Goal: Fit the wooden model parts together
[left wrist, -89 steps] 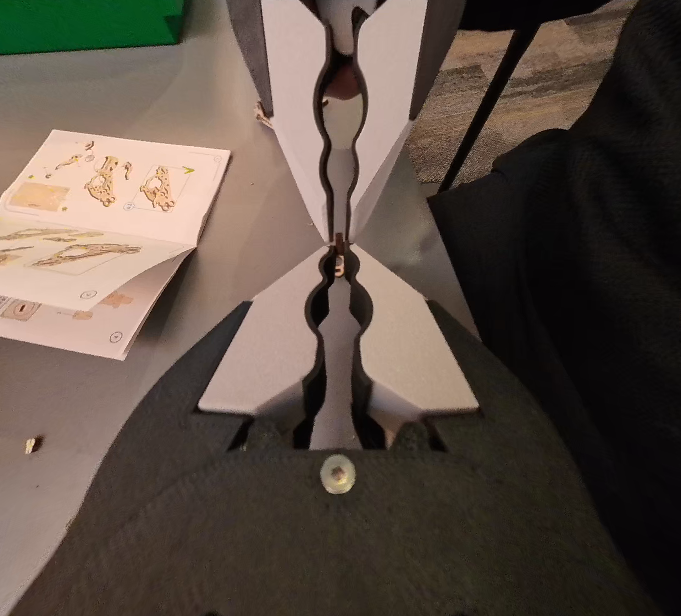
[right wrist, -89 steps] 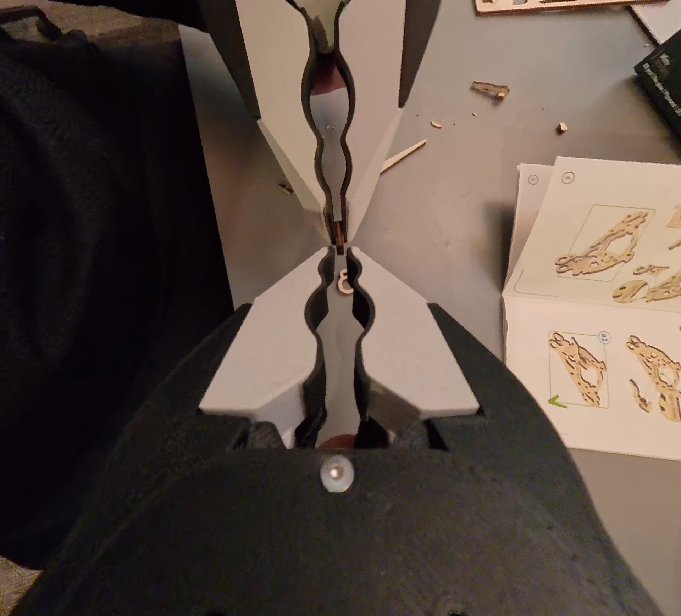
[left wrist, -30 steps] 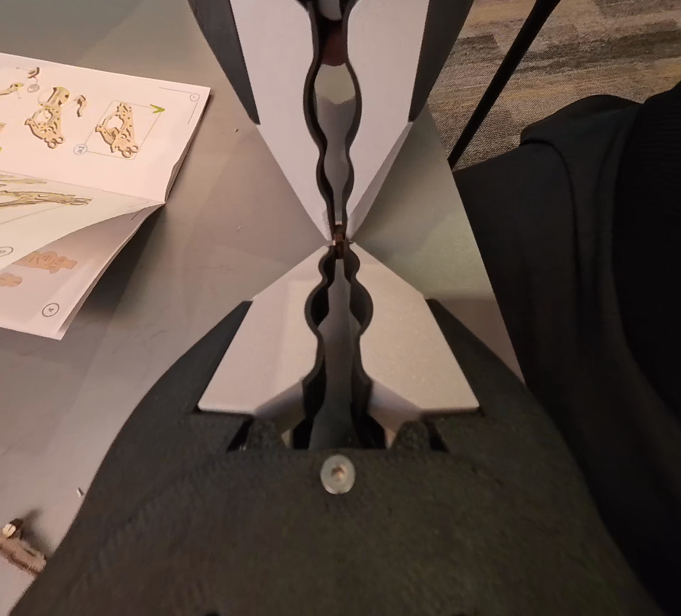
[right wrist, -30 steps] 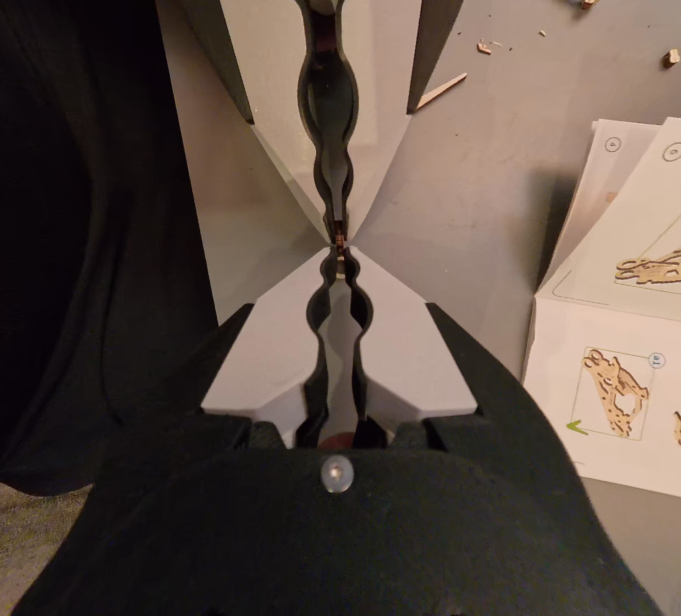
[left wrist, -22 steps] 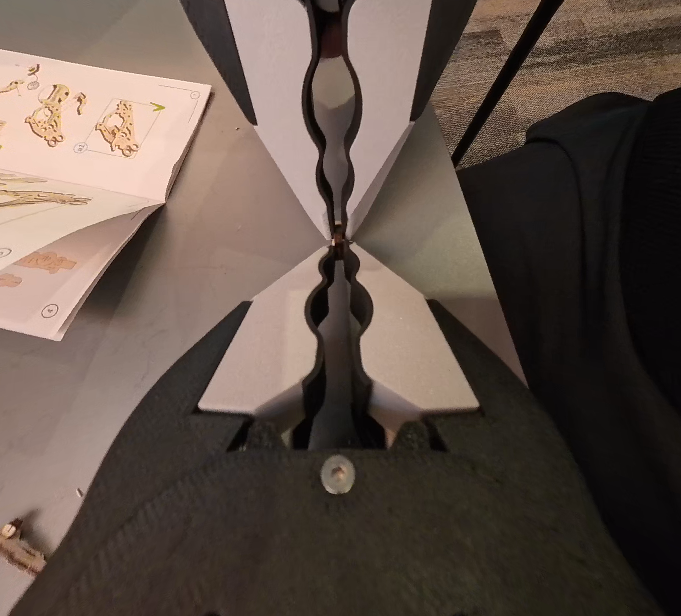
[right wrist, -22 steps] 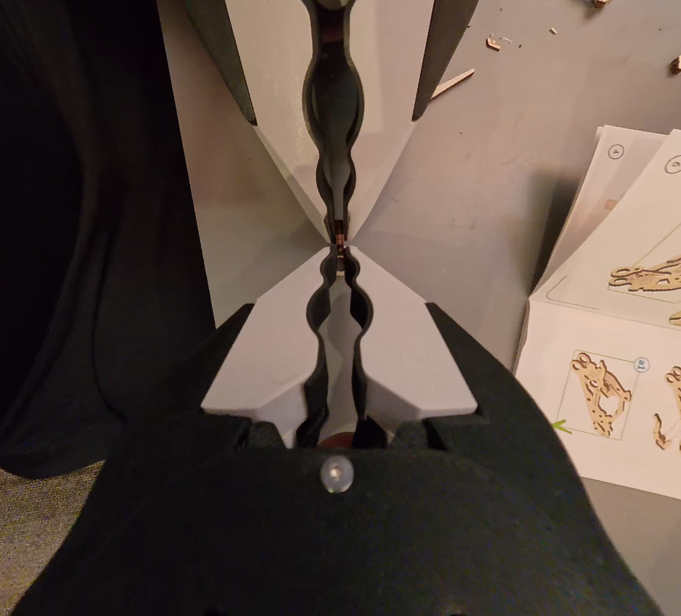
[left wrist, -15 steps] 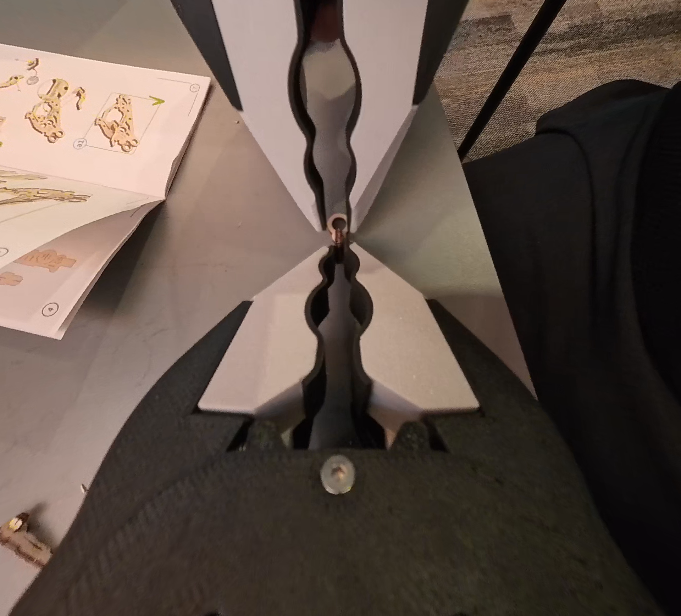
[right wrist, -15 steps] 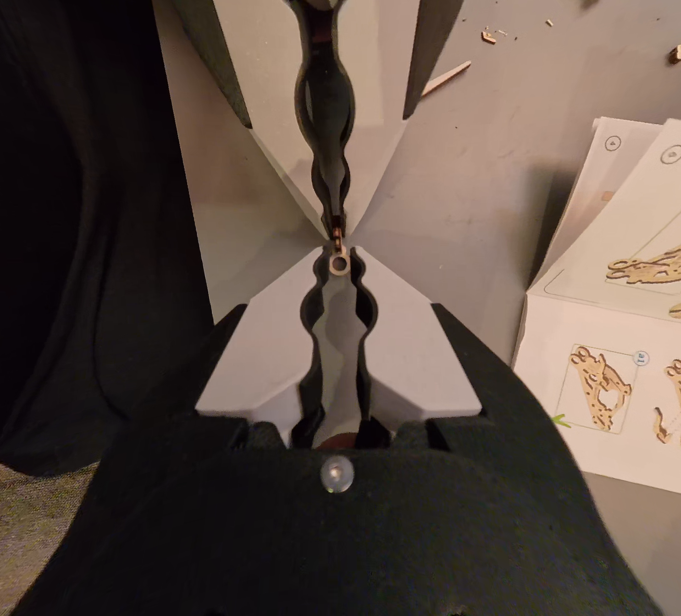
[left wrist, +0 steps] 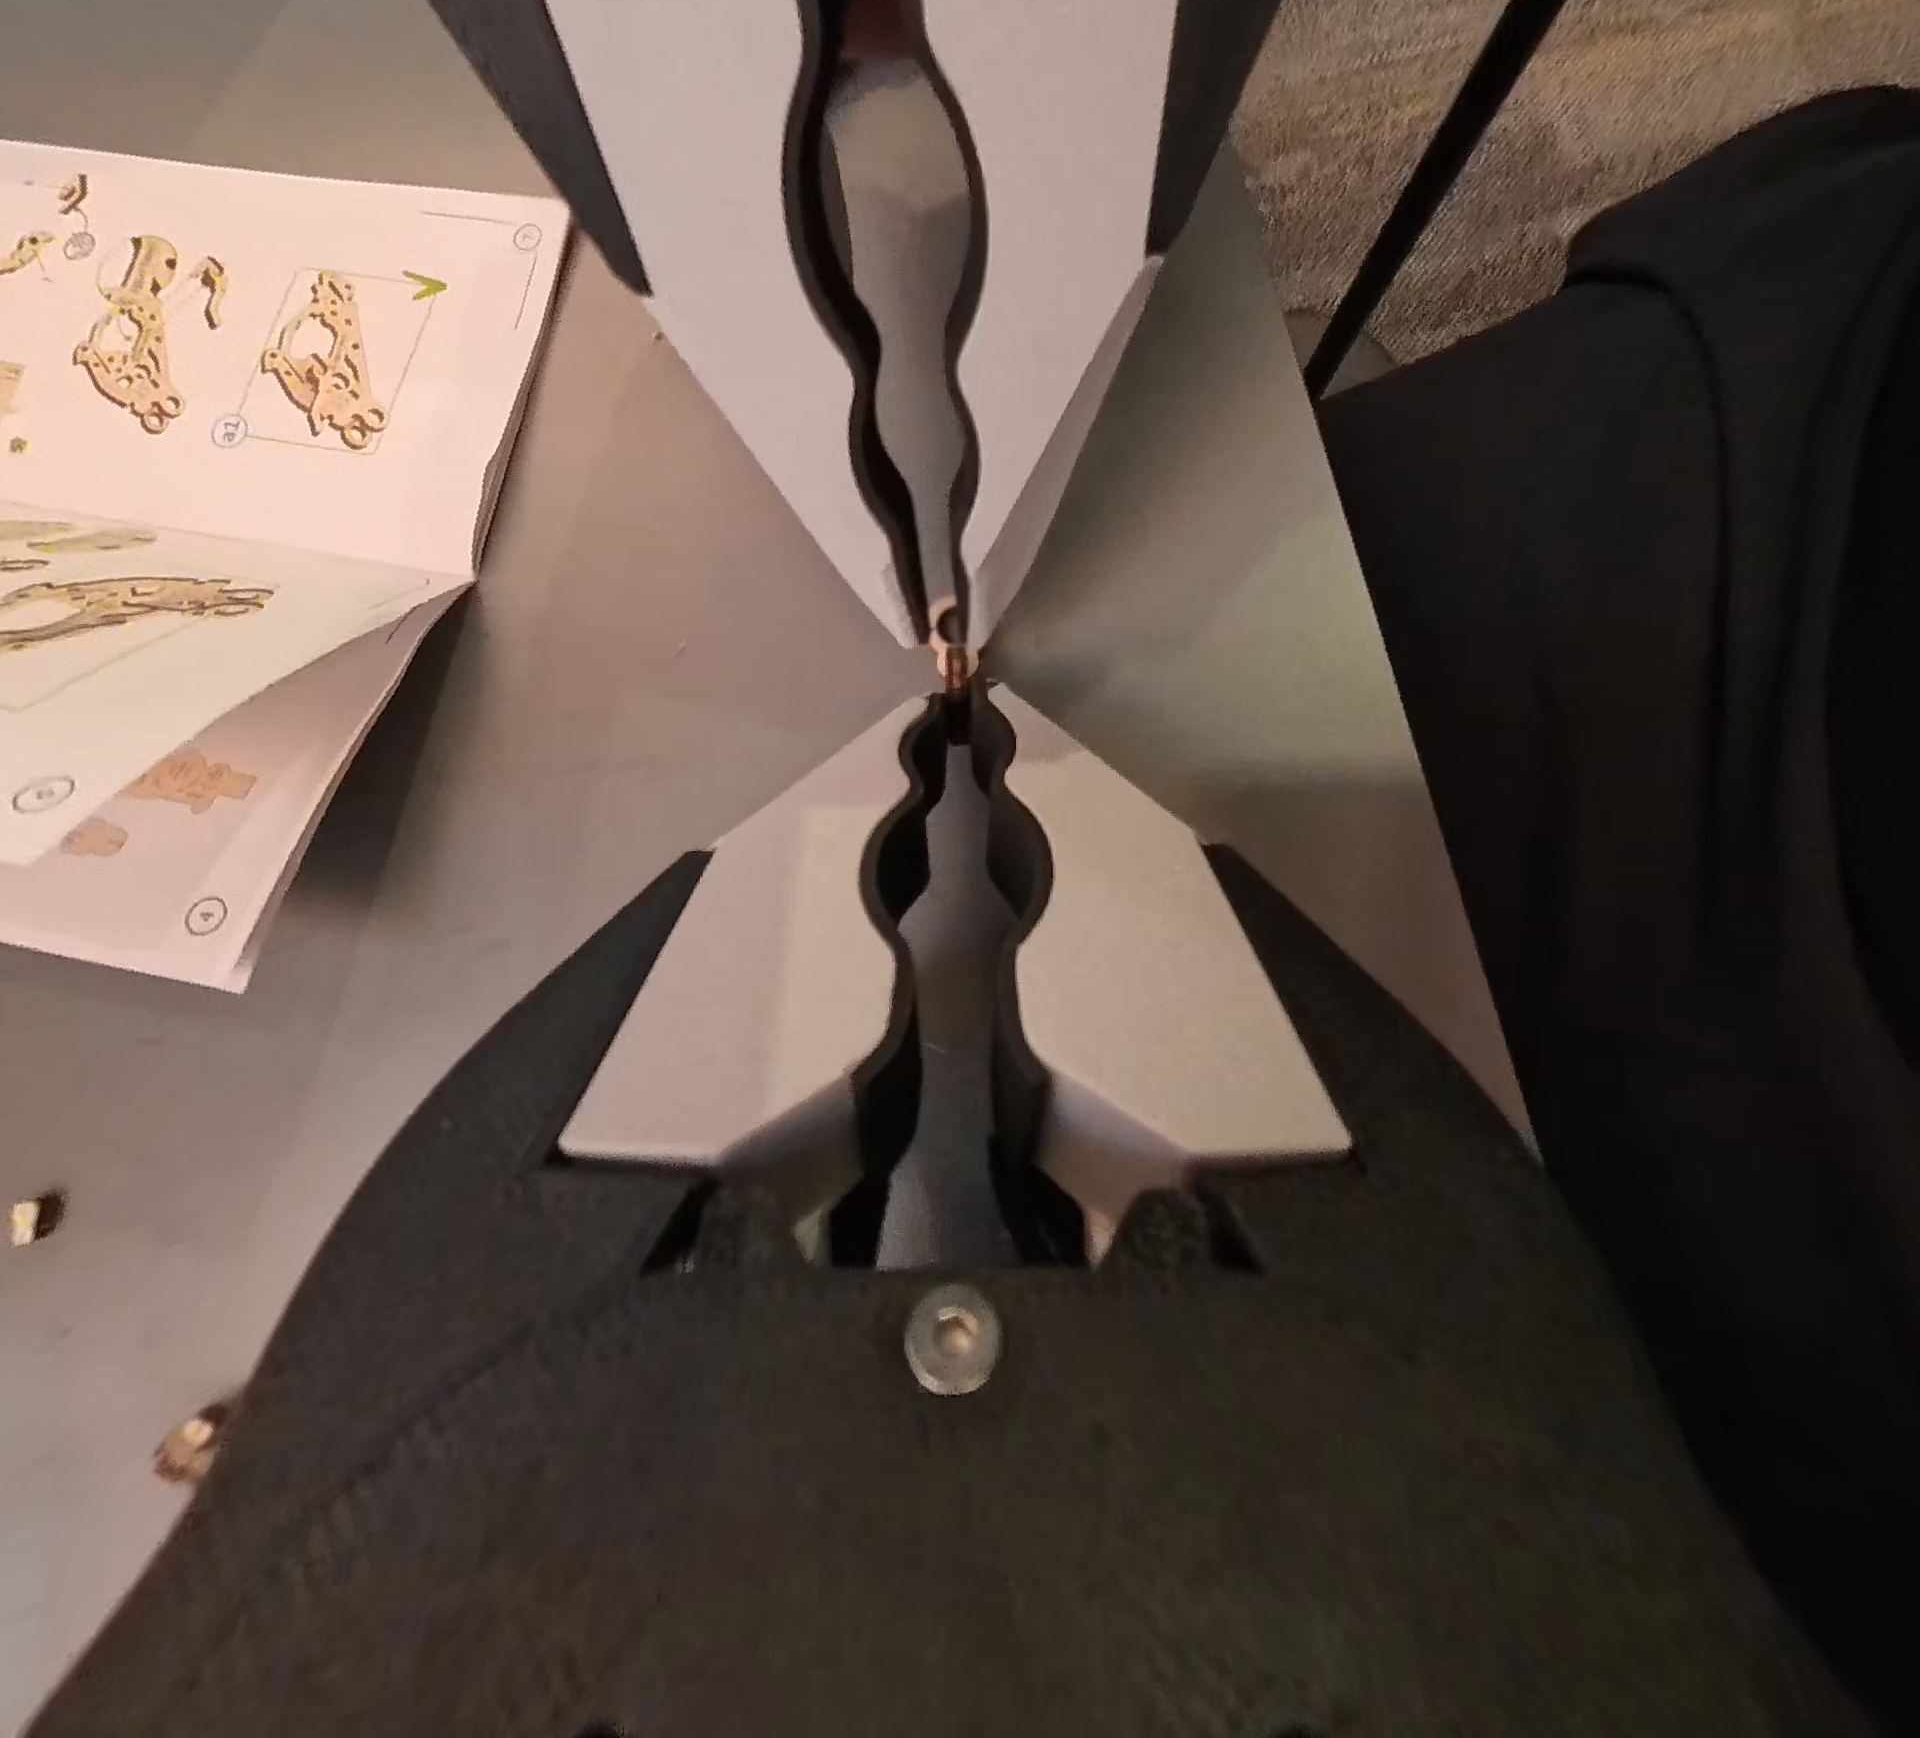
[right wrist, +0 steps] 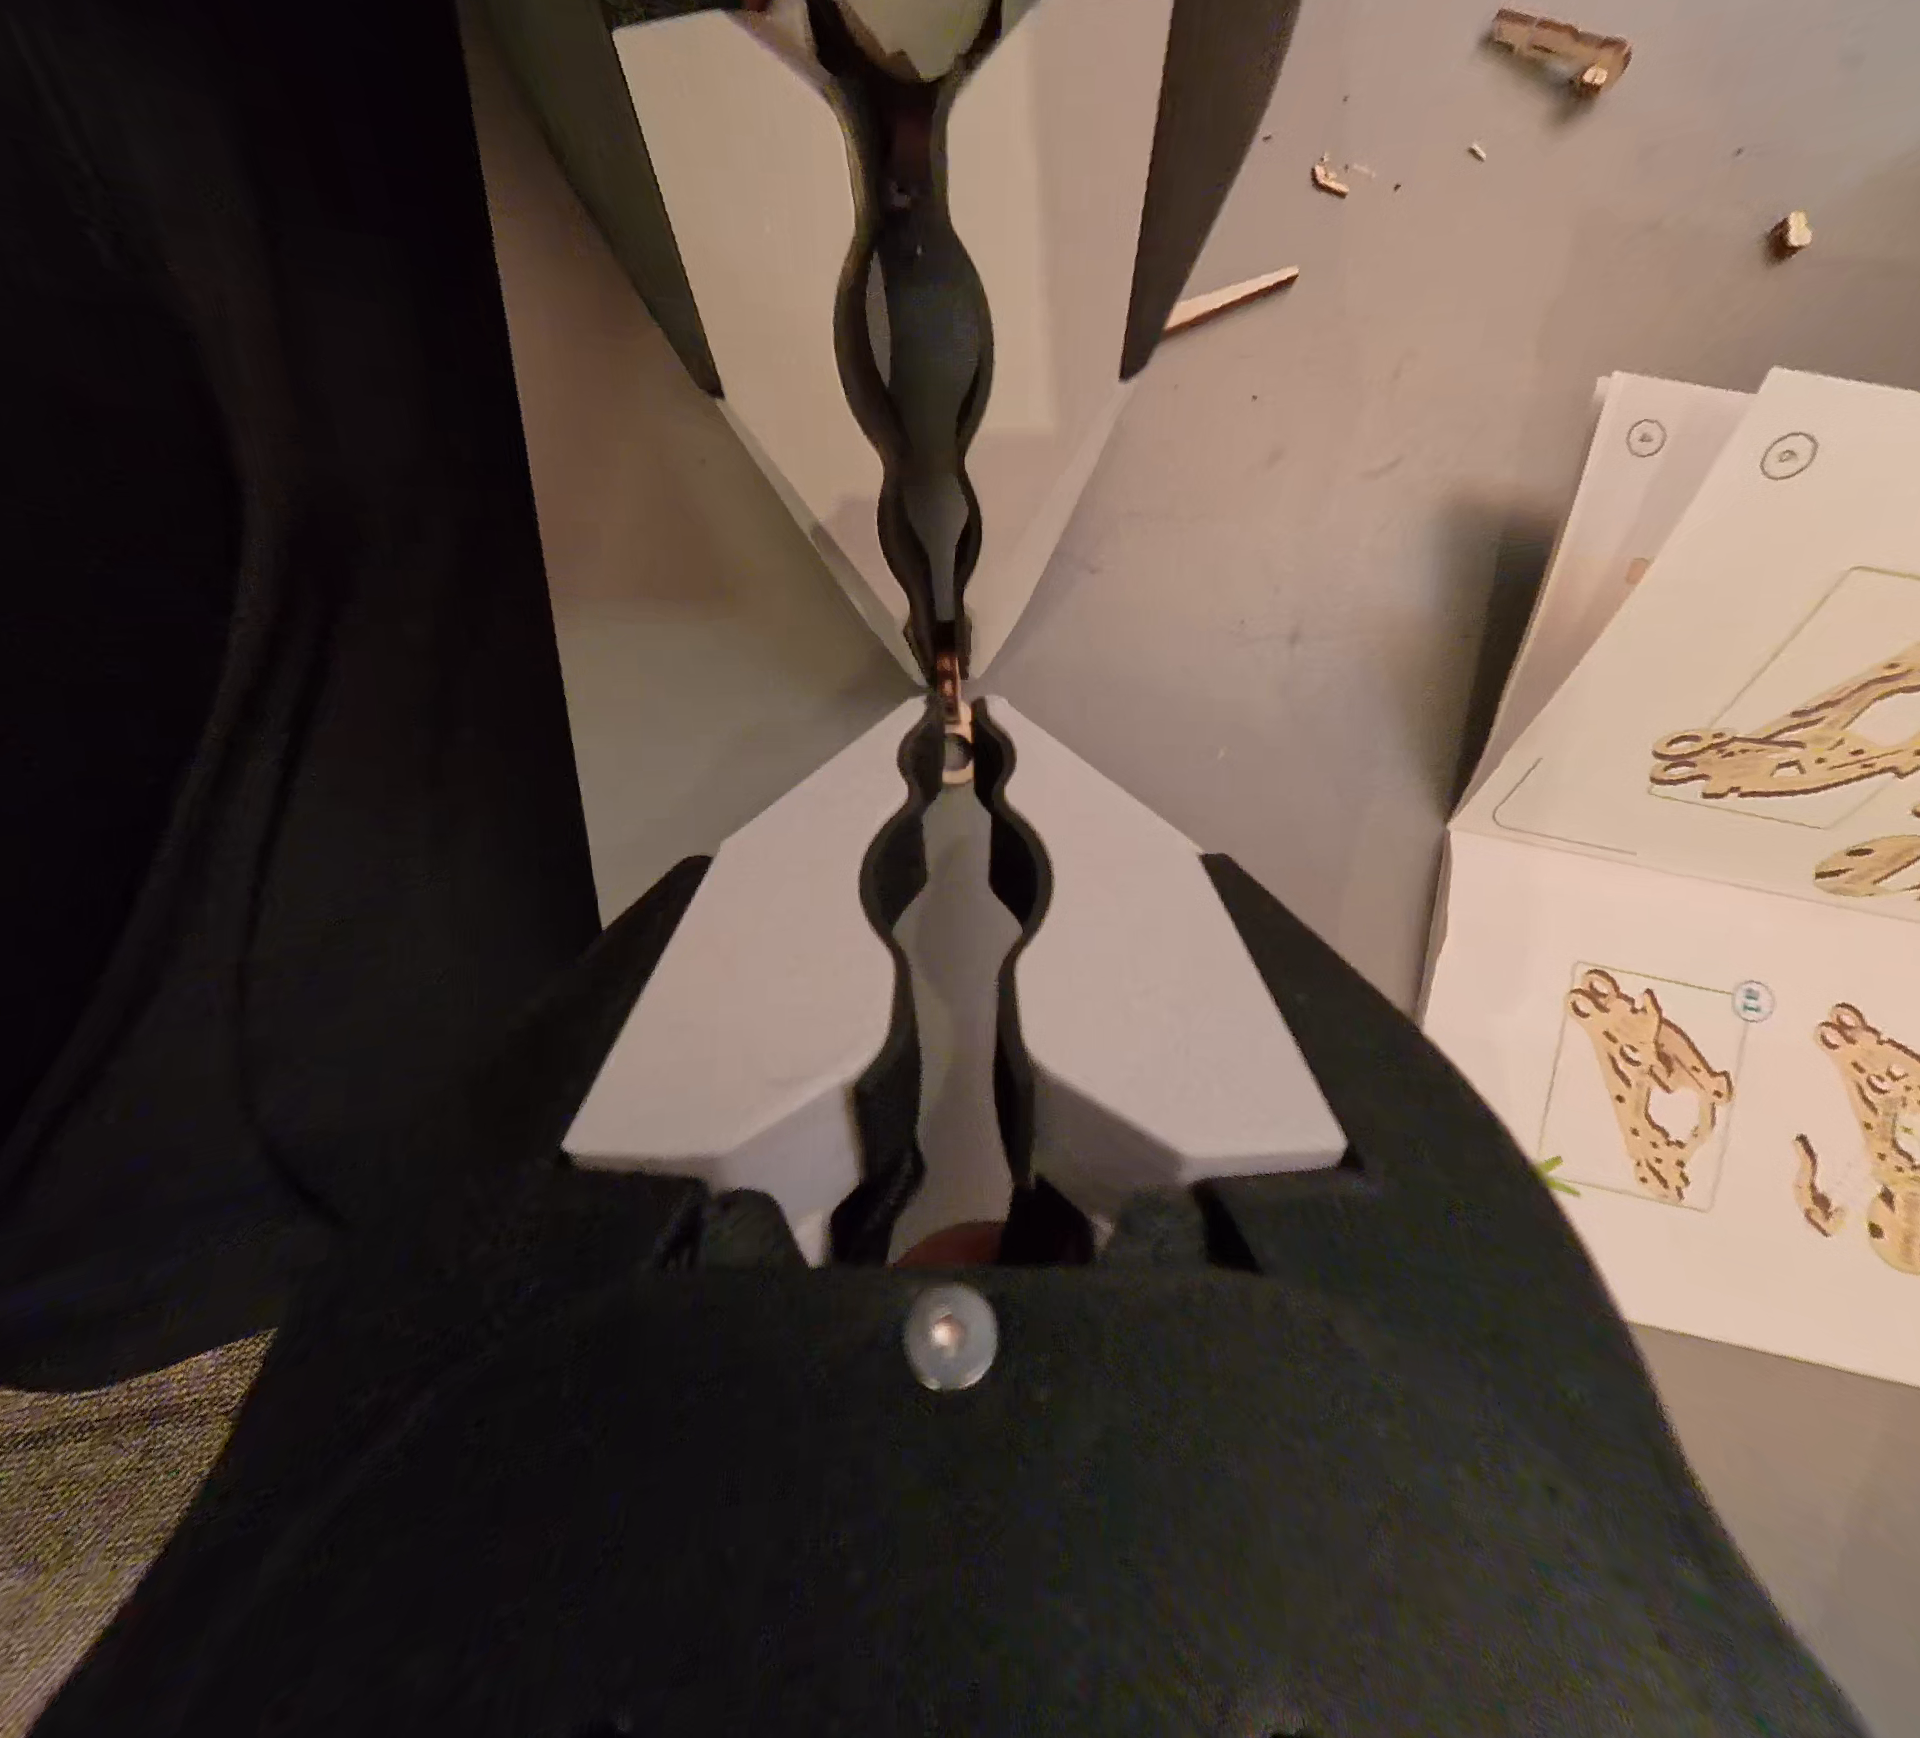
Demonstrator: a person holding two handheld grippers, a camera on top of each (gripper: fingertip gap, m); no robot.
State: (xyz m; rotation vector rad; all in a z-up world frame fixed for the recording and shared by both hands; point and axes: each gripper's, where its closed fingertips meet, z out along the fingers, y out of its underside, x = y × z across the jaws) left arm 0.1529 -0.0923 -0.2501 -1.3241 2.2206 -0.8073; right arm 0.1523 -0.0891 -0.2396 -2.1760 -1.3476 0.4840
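Note:
My two grippers meet tip to tip above the grey table (left wrist: 623, 701). In the left wrist view my left gripper (left wrist: 956, 706) is shut on a thin brown wooden peg (left wrist: 954, 666) that sticks out of its tips. The right gripper (left wrist: 948, 639) comes in from above, shut on a small pale wooden ring part (left wrist: 938, 613). In the right wrist view the ring part (right wrist: 957, 775) sits pinched between my right gripper's (right wrist: 954, 714) pads. The left gripper (right wrist: 940, 649) faces it with the peg (right wrist: 947, 666). The peg's end touches the ring part's edge.
An open instruction booklet (left wrist: 260, 441) lies on the table and also shows in the right wrist view (right wrist: 1714, 857). Loose wooden bits (right wrist: 1558, 52) and a thin stick (right wrist: 1231, 301) lie farther off. A person's dark clothing (left wrist: 1662, 857) is at the table edge, with carpet (left wrist: 1455, 26) beyond. Left and right tips are no more than a few centimetres apart.
Both grippers stayed shut and tip to tip. In the last half second the right gripper shifted, so the ring part came into plain view, with the peg still against it.

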